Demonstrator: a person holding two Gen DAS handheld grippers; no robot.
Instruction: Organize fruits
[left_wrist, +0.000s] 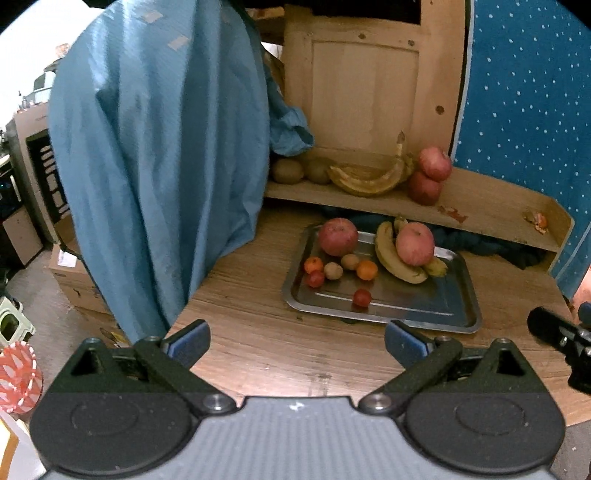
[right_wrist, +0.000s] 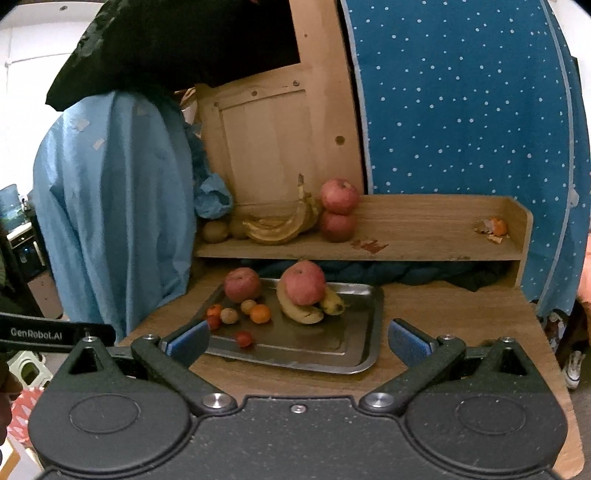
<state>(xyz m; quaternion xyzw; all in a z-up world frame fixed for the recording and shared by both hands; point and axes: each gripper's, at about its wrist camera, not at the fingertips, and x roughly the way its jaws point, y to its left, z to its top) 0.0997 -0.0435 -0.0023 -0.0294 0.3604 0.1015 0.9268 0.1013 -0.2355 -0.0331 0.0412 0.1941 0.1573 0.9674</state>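
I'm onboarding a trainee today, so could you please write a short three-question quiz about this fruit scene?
1. True or false: both tools, left tool and right tool, are open and hold nothing.
2. How many apples are on the metal tray?
3. Multiple choice: on the wooden shelf, the two apples are A) stacked one on the other, B) far apart, C) inside a bowl.

Key
1. True.
2. Two: the left apple, and one apple resting on the bananas.
3. A: the upper apple sits on the lower apple.
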